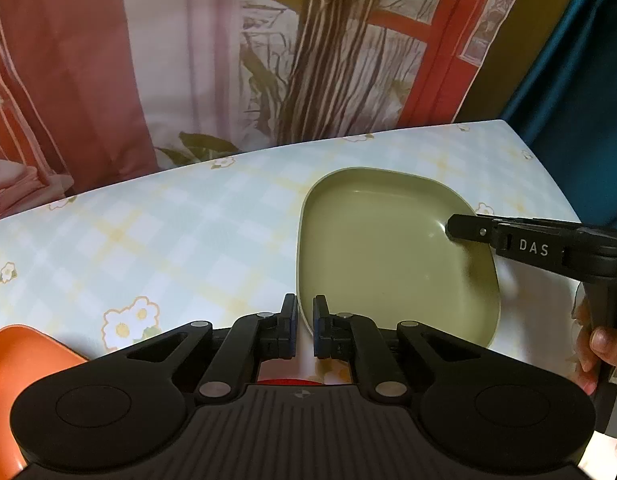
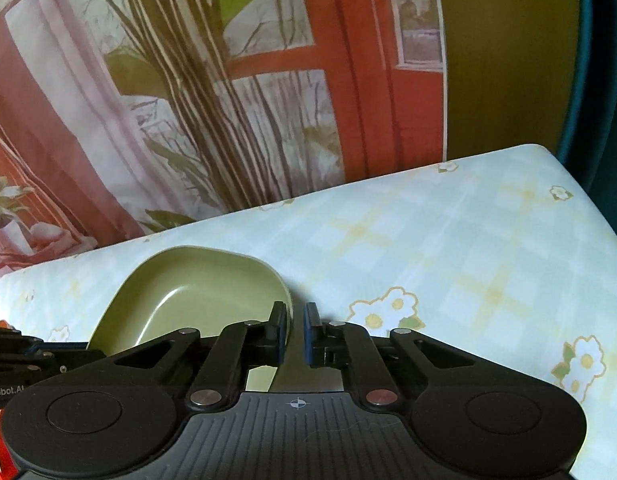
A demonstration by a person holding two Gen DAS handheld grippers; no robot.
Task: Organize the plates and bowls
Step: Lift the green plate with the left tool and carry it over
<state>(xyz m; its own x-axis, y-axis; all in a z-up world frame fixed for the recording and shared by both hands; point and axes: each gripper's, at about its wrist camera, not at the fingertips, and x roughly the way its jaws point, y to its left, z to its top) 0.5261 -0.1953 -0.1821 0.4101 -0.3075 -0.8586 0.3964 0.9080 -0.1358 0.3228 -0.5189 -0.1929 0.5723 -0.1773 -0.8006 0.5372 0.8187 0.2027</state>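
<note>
We see the bench [image 1: 148, 232] under a pale checked cloth with flowers, a printed curtain [image 1: 188, 60] behind it. The green plate [image 1: 380, 248] lies right of centre in the left wrist view, lower left in the right wrist view. Our left tongs [image 1: 304, 330] are clamped on its near left rim; our right tongs [image 2: 294, 336] are clamped on its right rim. An orange dish [image 1: 24, 364] shows at the lower left edge

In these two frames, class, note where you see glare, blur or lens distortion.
Left wrist view: the table edge bows from fisheye distortion; soft glare sits on the green dish, with a blurred patch at its right rim. Right wrist view: the same bowing; the curtain looks soft.
</note>
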